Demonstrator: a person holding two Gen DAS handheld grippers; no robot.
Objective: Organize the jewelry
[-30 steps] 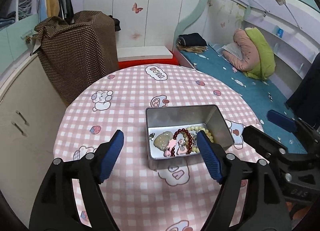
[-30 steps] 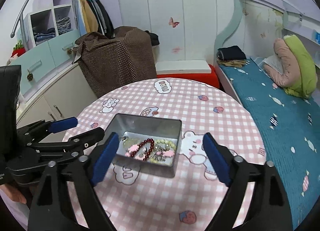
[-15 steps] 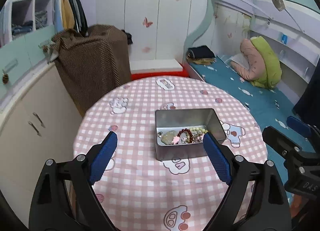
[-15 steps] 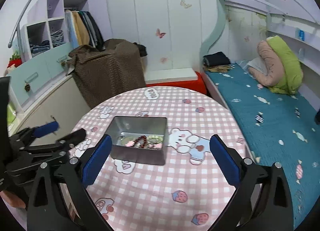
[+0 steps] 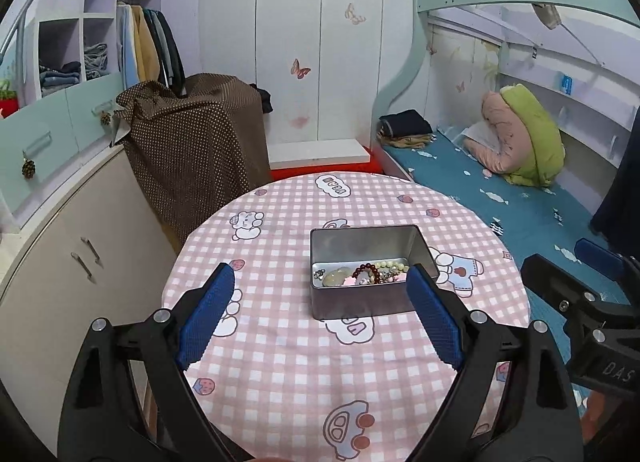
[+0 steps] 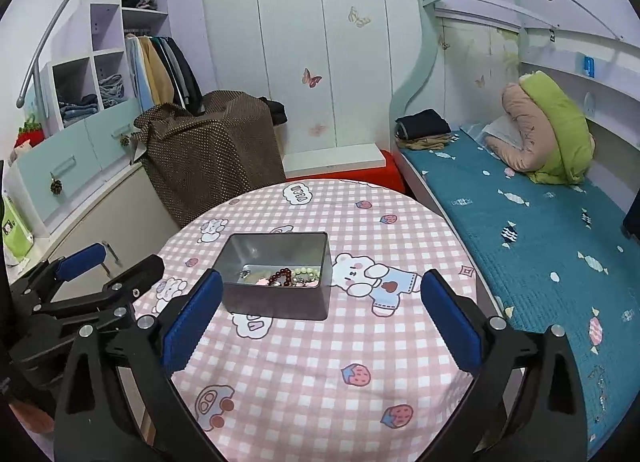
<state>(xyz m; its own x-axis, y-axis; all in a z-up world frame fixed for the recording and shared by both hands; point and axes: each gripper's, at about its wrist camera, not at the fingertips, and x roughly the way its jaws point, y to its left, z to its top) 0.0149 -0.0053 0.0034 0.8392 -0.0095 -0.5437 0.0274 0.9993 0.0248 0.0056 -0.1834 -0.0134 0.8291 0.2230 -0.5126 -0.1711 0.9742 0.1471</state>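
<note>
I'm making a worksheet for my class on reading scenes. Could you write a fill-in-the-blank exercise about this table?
1. The jewelry lies inside a metal ____.
2. The tin stands on a round table covered by a pink ____ cloth.
3. The left tongs and the right tongs both hold ____.

Missing words: tin; checked; nothing

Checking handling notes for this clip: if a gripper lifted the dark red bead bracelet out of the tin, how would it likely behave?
The dark red bead bracelet would probably hang limp, being a loop of small strung beads. Round, glossy beads may slip between pads. It lies among other jewelry in the metal tin, so neighbours may snag and lift too.
</note>
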